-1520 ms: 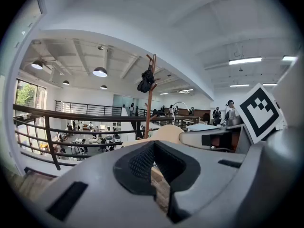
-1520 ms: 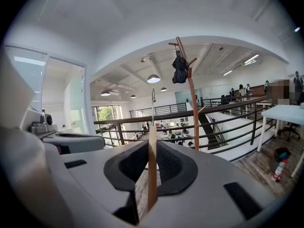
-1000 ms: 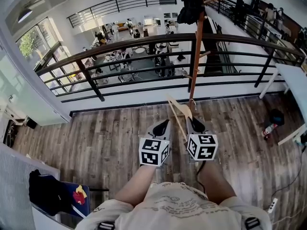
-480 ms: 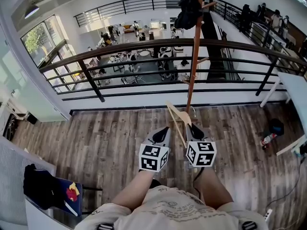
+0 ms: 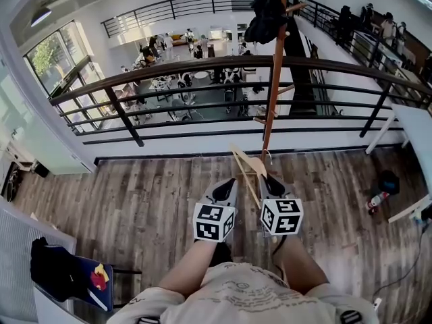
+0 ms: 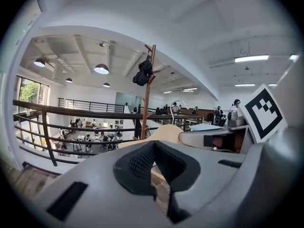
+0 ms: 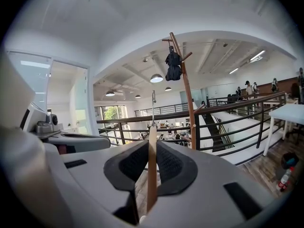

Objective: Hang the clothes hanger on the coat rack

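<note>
My right gripper [image 5: 269,179] is shut on the flat body of a pale wooden clothes hanger [image 5: 246,169]. In the right gripper view the hanger [image 7: 152,167] stands edge-on between the pads, with its metal hook [image 7: 153,106] pointing up. The brown wooden coat rack [image 5: 273,73] stands just ahead at the railing, with a black garment [image 5: 267,11] hung near its top. The rack [image 7: 188,99] appears slightly right of the hanger. My left gripper [image 5: 225,187] is beside the right one, shut and holding nothing.
A dark metal railing [image 5: 169,69] runs across in front, with an open lower floor beyond it. A white table [image 5: 413,123] is at the right; a black bag [image 5: 389,164] and a bottle [image 5: 373,201] lie on the wood floor. A chair with dark clothing [image 5: 57,268] is lower left.
Both grippers and the hanger stay in nearly the same pose. The view has shifted a little, so the chair at lower left sits lower and further left.
</note>
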`<state>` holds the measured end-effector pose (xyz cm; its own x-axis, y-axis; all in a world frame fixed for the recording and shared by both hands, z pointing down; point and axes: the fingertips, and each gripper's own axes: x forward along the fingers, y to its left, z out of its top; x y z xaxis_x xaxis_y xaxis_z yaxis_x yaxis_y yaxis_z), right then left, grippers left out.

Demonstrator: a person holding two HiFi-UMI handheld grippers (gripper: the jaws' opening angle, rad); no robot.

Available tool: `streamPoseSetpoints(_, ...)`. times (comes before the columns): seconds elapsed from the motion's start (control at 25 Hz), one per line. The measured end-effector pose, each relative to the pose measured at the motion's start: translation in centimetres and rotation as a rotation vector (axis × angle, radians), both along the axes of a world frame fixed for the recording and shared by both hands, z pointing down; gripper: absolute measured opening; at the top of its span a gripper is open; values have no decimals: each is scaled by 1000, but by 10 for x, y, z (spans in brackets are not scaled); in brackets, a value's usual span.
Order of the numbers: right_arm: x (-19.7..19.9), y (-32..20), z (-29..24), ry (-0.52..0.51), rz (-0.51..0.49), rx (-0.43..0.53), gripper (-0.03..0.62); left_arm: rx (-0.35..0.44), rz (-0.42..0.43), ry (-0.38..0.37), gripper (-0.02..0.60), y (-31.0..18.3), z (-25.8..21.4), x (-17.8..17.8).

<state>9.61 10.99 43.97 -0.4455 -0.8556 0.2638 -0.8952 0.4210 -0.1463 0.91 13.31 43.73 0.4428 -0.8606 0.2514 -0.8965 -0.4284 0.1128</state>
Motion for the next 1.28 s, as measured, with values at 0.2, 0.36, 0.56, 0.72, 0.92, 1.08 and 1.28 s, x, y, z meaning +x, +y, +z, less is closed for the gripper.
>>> streamPoseSetpoints(0.2,-9,-33,4,3,-7,-9,48,1,0,11,5,-37,2,-8)
streamPoseSetpoints(0.36,-12,-65,6,9,1,-6,48,-6,14,14,5,-71,7,-10)
streamPoseSetpoints(0.56,-16,-108,12,6,15,-13,48,-8,40,11,5,-114,9,-11)
streamPoseSetpoints(0.72,-26,-140,13,16,28,-15,48,-17,56,11,5,-147,11,-20)
streamPoseSetpoints(0.92,-44,-180,13,17,33,-27,48,-19,79,19,5,-191,8,-33)
streamPoseSetpoints(1.08,-62,-209,15,20,44,-39,48,-20,98,28,5,-224,7,-50)
streamPoseSetpoints(1.28,-82,-244,19,27,64,-44,48,-16,126,37,5,-260,8,-70)
